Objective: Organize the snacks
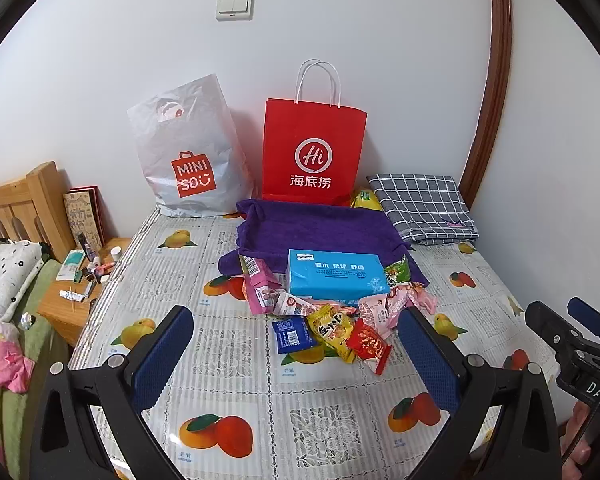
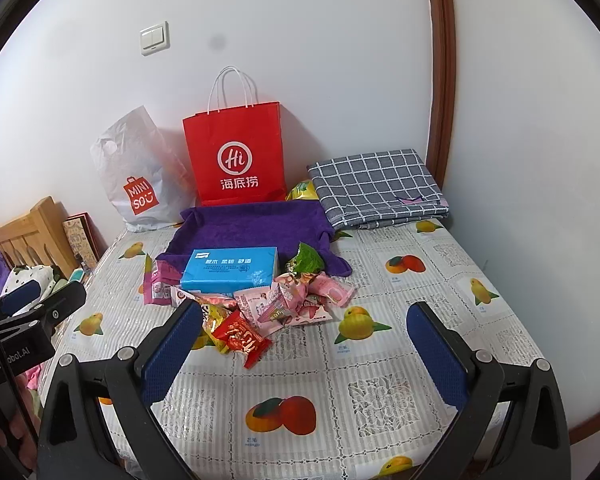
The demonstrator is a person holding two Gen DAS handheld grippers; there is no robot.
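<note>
Currently: snack pile [image 1: 332,320] heaped mid-table, ahead of both grippers. Red packet [image 2: 242,338] found nearest, long axis diagonal, just beside right gripper [image 2: 304,344] inner finger. Left gripper [image 1: 294,354] likewise spread wide, nothing held.

Yellow packet [image 1: 365,199] far behind purple cloth [image 1: 316,228], mostly hidden, can't ID. Snack pile [image 1: 340,316] partly buried under blue tissue pack [image 1: 334,274]. Nightstand clutter [image 1: 85,272] at left too small to read. I see right gripper [image 1: 572,332] cut off by frame edge.
</note>
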